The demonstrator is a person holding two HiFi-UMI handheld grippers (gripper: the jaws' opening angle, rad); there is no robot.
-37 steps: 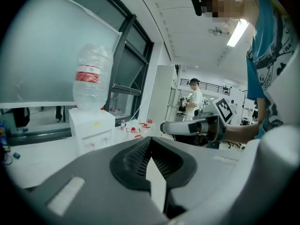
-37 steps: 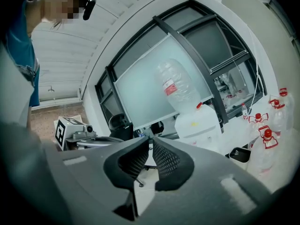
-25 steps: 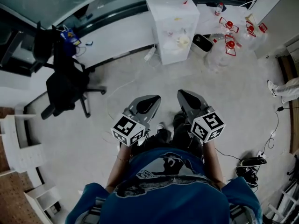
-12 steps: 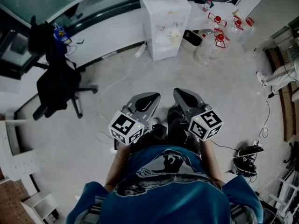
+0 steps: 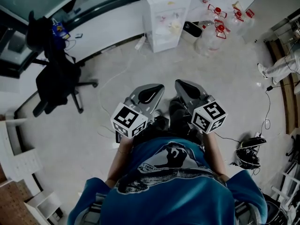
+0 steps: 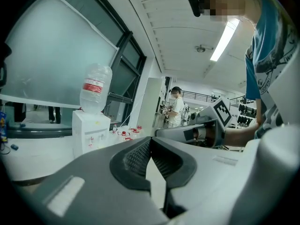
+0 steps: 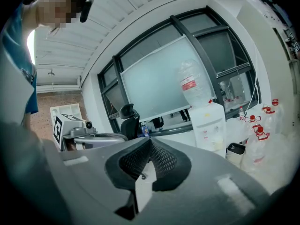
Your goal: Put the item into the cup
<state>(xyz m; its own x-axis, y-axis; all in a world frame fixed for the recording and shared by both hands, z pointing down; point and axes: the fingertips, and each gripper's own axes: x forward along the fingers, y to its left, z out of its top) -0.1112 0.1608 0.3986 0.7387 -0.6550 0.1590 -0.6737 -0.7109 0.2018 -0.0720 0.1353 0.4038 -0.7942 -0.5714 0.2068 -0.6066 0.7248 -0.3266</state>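
No cup and no item shows in any view. In the head view I hold both grippers close in front of my chest, above the floor and pointing forward. My left gripper [image 5: 157, 87] is shut with its pads meeting tip to tip and nothing between them [image 6: 150, 139]. My right gripper [image 5: 181, 83] is shut as well, its black ribbed pads touching at the tips and empty [image 7: 150, 139]. Each gripper's marker cube [image 5: 129, 121] sits near my hands. The other gripper shows sideways in each gripper view.
A white water dispenser [image 5: 164, 13] stands ahead by a long white counter [image 5: 108, 32], with several water bottles [image 5: 215, 32] to its right. A black office chair [image 5: 56, 78] is at the left, white shelving [image 5: 18, 149] at the lower left, cables [image 5: 268, 121] at the right. A person [image 6: 176, 108] stands far off.
The head view has swung: the dispenser, bottles and chair have slid up and left in the picture. Both grippers stay shut in the same place before my chest.
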